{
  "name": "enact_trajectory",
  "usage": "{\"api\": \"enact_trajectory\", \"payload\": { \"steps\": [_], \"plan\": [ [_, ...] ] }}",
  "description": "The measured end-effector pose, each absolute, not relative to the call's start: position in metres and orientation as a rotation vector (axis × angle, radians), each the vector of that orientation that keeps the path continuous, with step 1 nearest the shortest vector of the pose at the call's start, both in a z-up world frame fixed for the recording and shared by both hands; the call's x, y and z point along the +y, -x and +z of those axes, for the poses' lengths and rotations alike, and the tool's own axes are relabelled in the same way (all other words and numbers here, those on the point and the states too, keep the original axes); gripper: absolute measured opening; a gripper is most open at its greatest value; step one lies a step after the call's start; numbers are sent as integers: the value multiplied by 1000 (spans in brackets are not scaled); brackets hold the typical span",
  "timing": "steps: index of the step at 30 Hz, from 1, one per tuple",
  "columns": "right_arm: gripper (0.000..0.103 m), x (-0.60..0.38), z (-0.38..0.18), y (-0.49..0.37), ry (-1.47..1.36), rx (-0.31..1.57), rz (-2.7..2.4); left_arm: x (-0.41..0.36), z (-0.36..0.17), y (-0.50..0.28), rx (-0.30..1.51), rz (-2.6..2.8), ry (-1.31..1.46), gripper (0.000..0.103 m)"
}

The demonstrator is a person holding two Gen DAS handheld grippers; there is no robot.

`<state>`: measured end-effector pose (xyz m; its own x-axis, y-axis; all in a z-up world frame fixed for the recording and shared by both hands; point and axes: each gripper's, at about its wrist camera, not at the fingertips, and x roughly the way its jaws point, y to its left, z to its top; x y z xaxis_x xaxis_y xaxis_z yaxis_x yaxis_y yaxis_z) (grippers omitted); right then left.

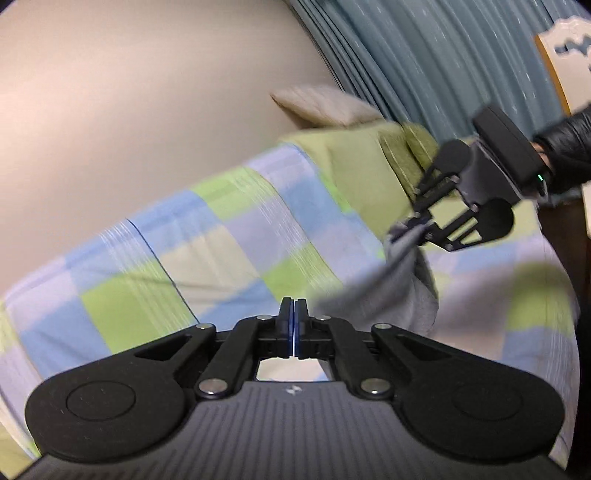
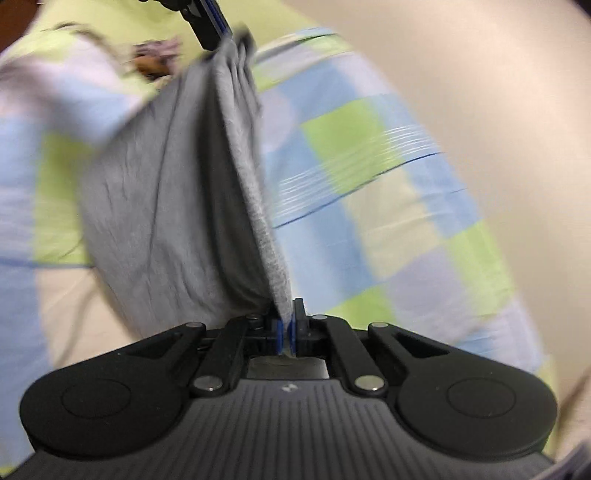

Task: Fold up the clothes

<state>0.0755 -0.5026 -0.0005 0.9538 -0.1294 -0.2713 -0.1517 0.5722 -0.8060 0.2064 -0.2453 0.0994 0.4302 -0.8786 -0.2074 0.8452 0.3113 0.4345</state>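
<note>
We hold the grey garment [image 2: 173,192] stretched above the bed [image 2: 369,155], left tool [image 2: 218,27] and right tool [image 2: 286,332] each clamped on an edge, so the folding seems barely begun, with every fold left.

the garment [image 2: 177,192] hangs stretched between the two grippers, above the bedspread [image 2: 369,206]. in the right wrist view it runs from the right gripper [image 2: 286,334] at lower centre up to the left gripper [image 2: 218,33] at the top. in the left wrist view a pillow [image 1: 325,103] lies at upper centre, behind the bedspread, with the curtain [image 1: 443,62] behind it at upper right.
</note>
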Motion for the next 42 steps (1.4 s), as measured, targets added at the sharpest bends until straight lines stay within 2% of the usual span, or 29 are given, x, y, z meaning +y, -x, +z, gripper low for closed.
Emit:
{"api": "enact_trajectory", "payload": {
  "steps": [3, 6, 8, 12, 15, 16, 21, 26, 28, 31, 38, 39, 41, 42],
  "plan": [
    [1, -488, -16, -49, 947, 331, 0, -231, 85, -191, -40, -1168, -507, 0],
    [1, -483, -49, -24, 928, 408, 7, -226, 44, -170, 68, -1222, -502, 0],
    [1, -482, -75, -16, 897, 485, 12, -234, 7, -157, 171, -1260, -502, 0],
    [1, -488, -109, -3, 825, 581, -7, -267, -39, -136, 242, -1303, -591, 4],
    [1, -501, -105, 6, 743, 577, -42, -302, -59, -129, 220, -1330, -676, 10],
    [1, -507, -99, 3, 730, 563, -60, -313, -63, -129, 204, -1333, -700, 16],
    [1, -538, -78, -16, 666, 520, -162, -360, -77, -127, 94, -1313, -837, 31],
    [1, -564, -87, -11, 609, 542, -184, -382, -88, -117, 67, -1345, -891, 34],
    [1, -564, -91, -8, 599, 546, -180, -386, -91, -109, 59, -1354, -877, 41],
    [1, -562, -94, -7, 593, 549, -174, -397, -98, -95, 54, -1359, -867, 45],
    [1, -561, -80, -9, 595, 533, -180, -431, -111, -84, 61, -1257, -896, 45],
    [1, -561, -79, -7, 598, 532, -183, -437, -113, -85, 58, -1233, -907, 43],
    [1, -560, -79, -4, 611, 535, -192, -442, -113, -94, 79, -1182, -947, 13],
    [1, -560, -79, -3, 614, 541, -195, -442, -112, -98, 89, -1178, -955, 5]
  ]
}}
